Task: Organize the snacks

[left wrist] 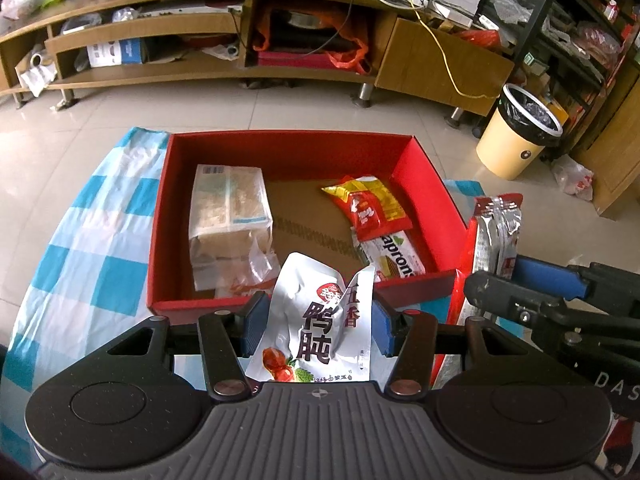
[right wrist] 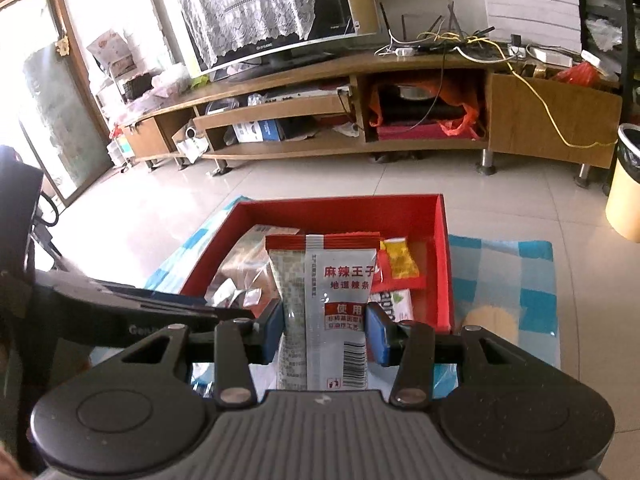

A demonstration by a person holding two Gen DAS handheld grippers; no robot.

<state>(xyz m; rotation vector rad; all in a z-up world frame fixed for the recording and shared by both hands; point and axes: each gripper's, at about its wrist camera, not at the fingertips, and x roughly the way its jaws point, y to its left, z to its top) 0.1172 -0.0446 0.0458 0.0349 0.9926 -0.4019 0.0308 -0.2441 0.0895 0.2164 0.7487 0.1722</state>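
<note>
The big red cardboard box [left wrist: 280,148] sits open on a blue and white checked cloth [left wrist: 92,240] that covers the tabletop. It is the place where the snacks go. Inside it lie a clear bag of pale crackers [left wrist: 228,204] on the left, a yellow and red packet [left wrist: 368,204] on the right, and a white wafer pack with green print [left wrist: 394,254] just under that one. The brown bottom between them is bare, so there looks to be room for more.

The left gripper [left wrist: 318,320] holds a shiny white pouch with black letters and red fruit pictures [left wrist: 316,320]. Its blue fingers [left wrist: 254,322] squeeze the pouch from both sides, and the pouch crumples a bit. It hangs just in front of the near wall of the box.

The right gripper [right wrist: 324,330] holds a tall red and silver packet with a white label [right wrist: 328,292]. Its fingers [right wrist: 378,338] are close together and pinch it upright, near the box too.

I think both snacks are being carried to the box, one in each hand, to save time. They still need to go over the near wall and then be let go.
</note>
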